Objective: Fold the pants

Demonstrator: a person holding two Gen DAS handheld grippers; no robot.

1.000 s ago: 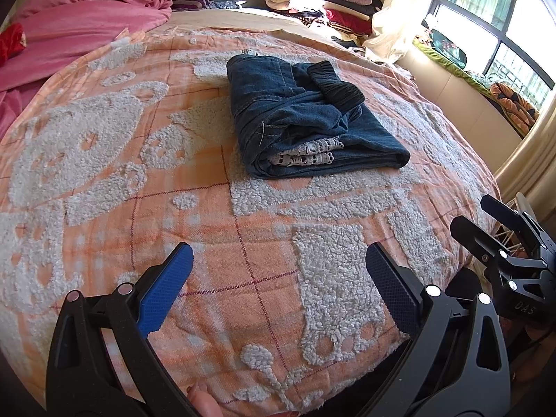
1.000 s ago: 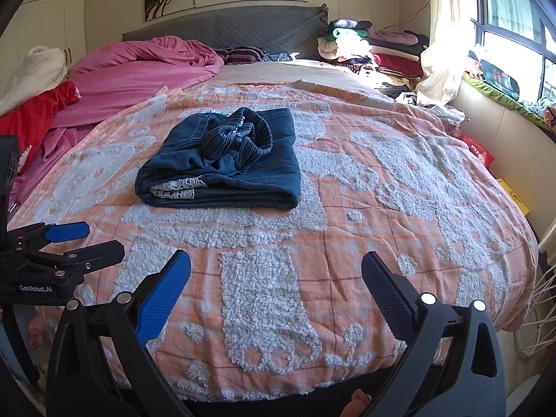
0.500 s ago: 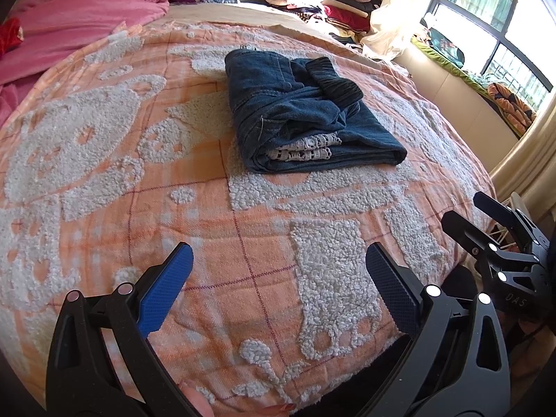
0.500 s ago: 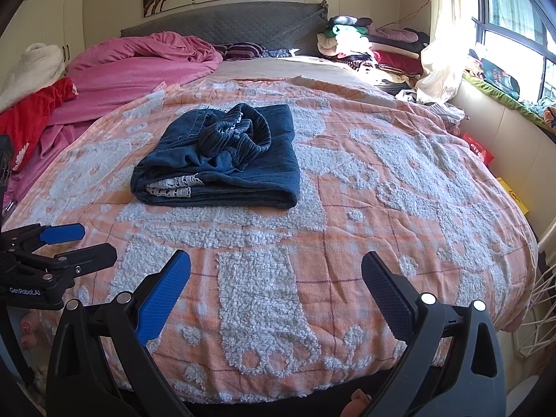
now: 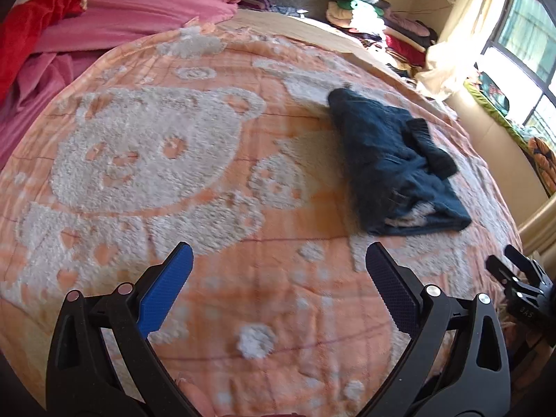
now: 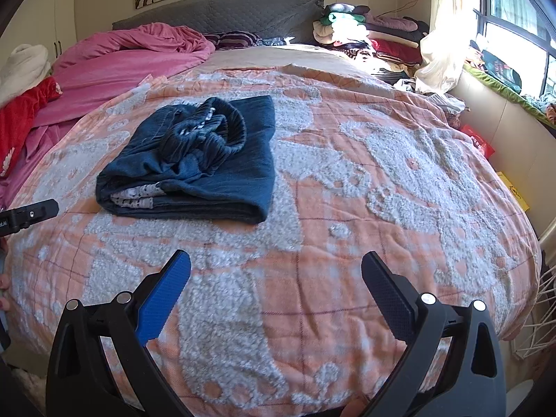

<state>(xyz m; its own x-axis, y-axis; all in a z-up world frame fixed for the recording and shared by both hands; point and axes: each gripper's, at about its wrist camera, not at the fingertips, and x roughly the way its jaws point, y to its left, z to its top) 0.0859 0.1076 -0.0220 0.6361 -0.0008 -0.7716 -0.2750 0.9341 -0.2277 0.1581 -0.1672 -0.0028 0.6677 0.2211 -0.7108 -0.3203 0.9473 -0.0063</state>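
Note:
Dark blue pants [image 6: 194, 160] lie folded into a thick bundle on the orange and white blanket [image 6: 347, 191], with the ribbed waistband bunched on top. In the left wrist view the same pants [image 5: 396, 170] sit to the upper right, blurred. My left gripper [image 5: 278, 278] is open over the blanket near the bed's foot, well short of the pants, with nothing between its fingers. My right gripper [image 6: 276, 285] is open too, hovering over the blanket in front of the bundle and holding nothing.
A pink duvet [image 6: 132, 59] and a red cloth [image 6: 21, 118] are heaped at the left of the bed. Stacked clothes [image 6: 361, 31] fill the far right corner by the window. A white wire rack [image 6: 542, 312] stands off the bed's right edge.
The left wrist view has swung left, so the pants now sit further right and the pink duvet shows. The right gripper has edged a little closer to the pants. Both stayed open.

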